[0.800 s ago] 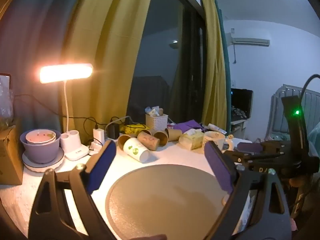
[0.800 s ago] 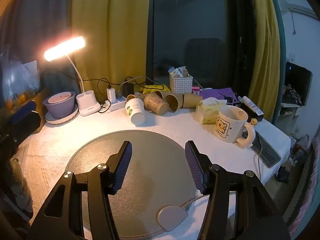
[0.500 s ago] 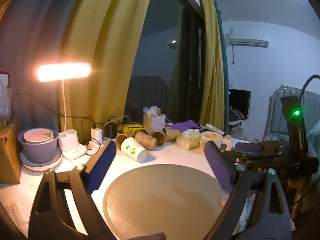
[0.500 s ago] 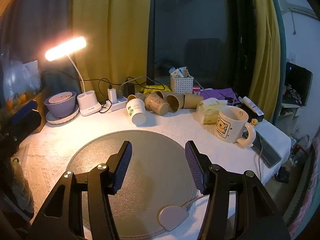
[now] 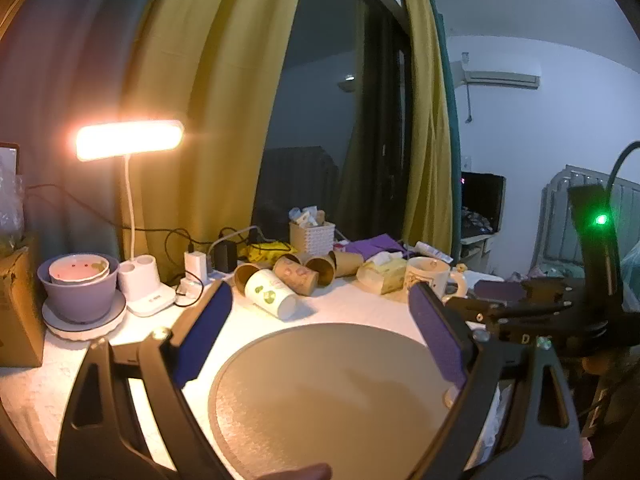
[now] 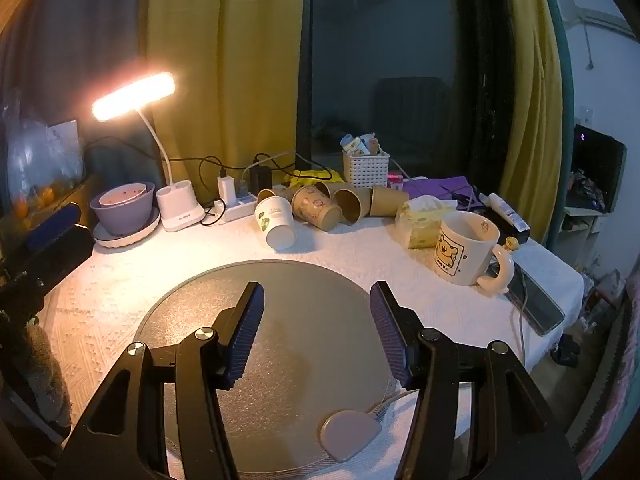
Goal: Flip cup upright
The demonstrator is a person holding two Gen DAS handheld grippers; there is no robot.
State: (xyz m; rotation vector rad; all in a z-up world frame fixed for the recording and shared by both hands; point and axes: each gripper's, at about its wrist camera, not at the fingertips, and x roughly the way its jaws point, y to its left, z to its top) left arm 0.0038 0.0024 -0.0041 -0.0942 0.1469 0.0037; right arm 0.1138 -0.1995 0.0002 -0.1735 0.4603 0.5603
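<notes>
Nearest the camera in the right wrist view, the right claw (image 6: 316,320) is hanging with its fingers spread apart and nothing between them, over the bottom middle of the frame. In the left wrist view the left claw (image 5: 320,320) is likewise gaping wide and holding nothing. Both are hovering above a round grey mat (image 6: 304,292) that is lying on the white-clothed bench (image 6: 120,276); a small grey puck (image 6: 348,434) with a cord is sitting at the mat's near edge, lower right of the frame.

Beyond the mat, in the middle of the frame, the white paper cup (image 6: 276,222) with a green leaf print is lying on its side, its base pointing toward the camera and its mouth facing away. It is touching, or nearly touching, a row of brown paper cups (image 6: 320,210) that are also lying down just behind and to its right. To the right a cream mug (image 6: 466,250) is standing upright; at the far left a lamp (image 6: 134,96) is glowing over a purple bowl (image 6: 124,206).

The step in hand appears to be the reach toward a fallen cup, most likely the white one since it is lying foremost. To do it well, the claw should be coming in across the cup's barrel, not along it, closing gently so the thin paper wall is not crushing, then lifting clear of the brown neighbours before turning it base-down onto open cloth or the mat.
</notes>
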